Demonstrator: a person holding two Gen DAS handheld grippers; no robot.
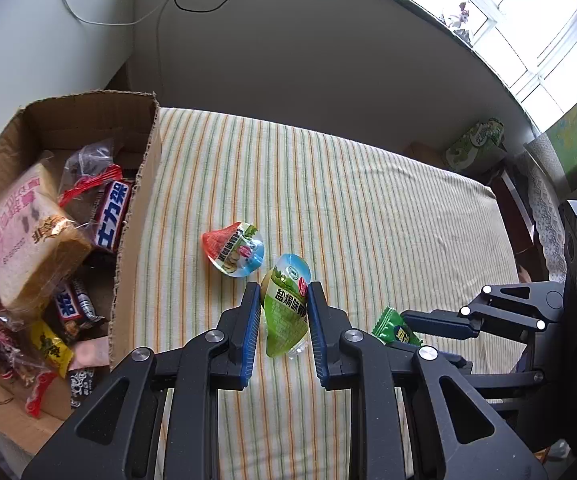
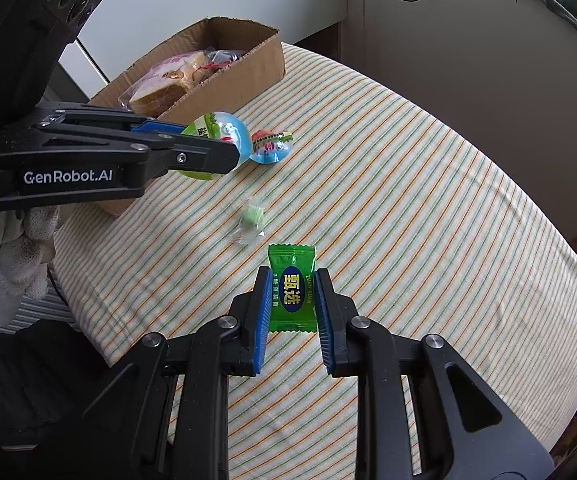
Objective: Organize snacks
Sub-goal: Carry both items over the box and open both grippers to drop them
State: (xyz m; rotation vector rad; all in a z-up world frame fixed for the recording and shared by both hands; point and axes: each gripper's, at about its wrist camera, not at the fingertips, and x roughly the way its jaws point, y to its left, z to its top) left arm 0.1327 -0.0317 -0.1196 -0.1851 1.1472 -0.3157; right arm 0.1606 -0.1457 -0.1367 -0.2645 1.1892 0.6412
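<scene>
Green jelly cup (image 1: 286,308) sits clamped in the left claw (image 1: 282,300), green candy (image 2: 292,292) pinched in the right claw (image 2: 291,298); both hang clear of the striped cloth (image 2: 408,200), likely bound for the cardboard box (image 1: 136,216) left of them.

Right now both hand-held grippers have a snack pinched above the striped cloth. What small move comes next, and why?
Probably carry the left hand-held gripper sideways over the cardboard box and release there. It is shut on the green jelly cup, the open box of snacks sits just beside it, and it is nearer than the right hand-held gripper, which is shut on the green candy packet.
</scene>
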